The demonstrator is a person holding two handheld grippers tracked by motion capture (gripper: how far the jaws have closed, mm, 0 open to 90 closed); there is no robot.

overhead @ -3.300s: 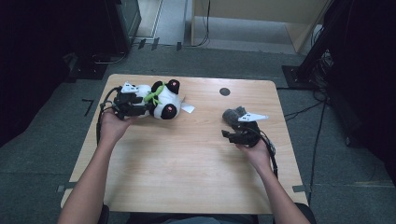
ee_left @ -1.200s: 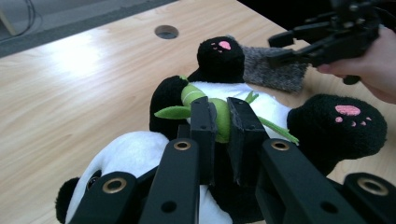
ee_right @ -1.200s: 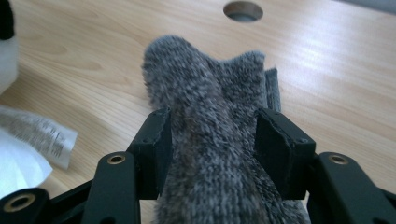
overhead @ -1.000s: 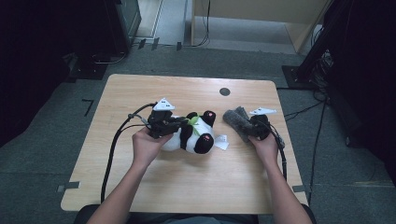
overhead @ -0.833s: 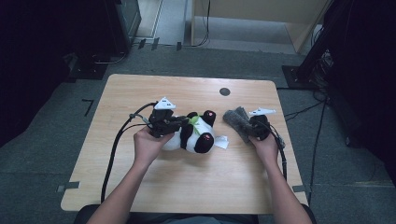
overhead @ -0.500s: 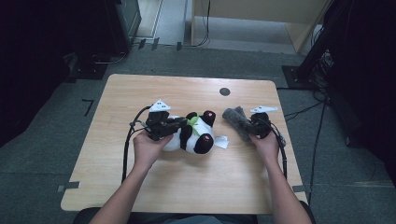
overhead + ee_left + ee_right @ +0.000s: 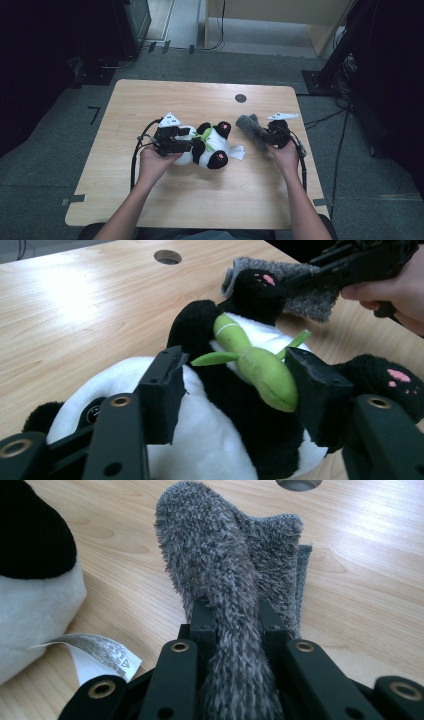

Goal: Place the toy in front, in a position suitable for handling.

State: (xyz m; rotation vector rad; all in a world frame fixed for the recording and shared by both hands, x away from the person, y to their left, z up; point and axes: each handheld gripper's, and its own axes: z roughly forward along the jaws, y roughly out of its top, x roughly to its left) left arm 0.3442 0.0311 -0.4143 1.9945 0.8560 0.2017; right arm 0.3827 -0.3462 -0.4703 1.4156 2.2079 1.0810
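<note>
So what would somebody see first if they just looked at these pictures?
Most likely the black-and-white toy panda lying in the middle of the wooden table, with a green bamboo sprig on its chest. The left gripper has its jaws on either side of it. Beside it on the right, the right gripper pinches a fuzzy grey cloth.

Table (image 7: 165,100): pale wood, smooth, slight sheen under the light. Panda (image 7: 220,440): soft plush, short matt pile, black and white; bamboo sprig (image 7: 260,372) on it is smooth green cloth. Grey cloth (image 7: 220,575): shaggy, fuzzy pile, knit backing. Label (image 7: 97,652): thin printed fabric or paper. Gripper jaws: matt black plastic, metal rivets.
</note>
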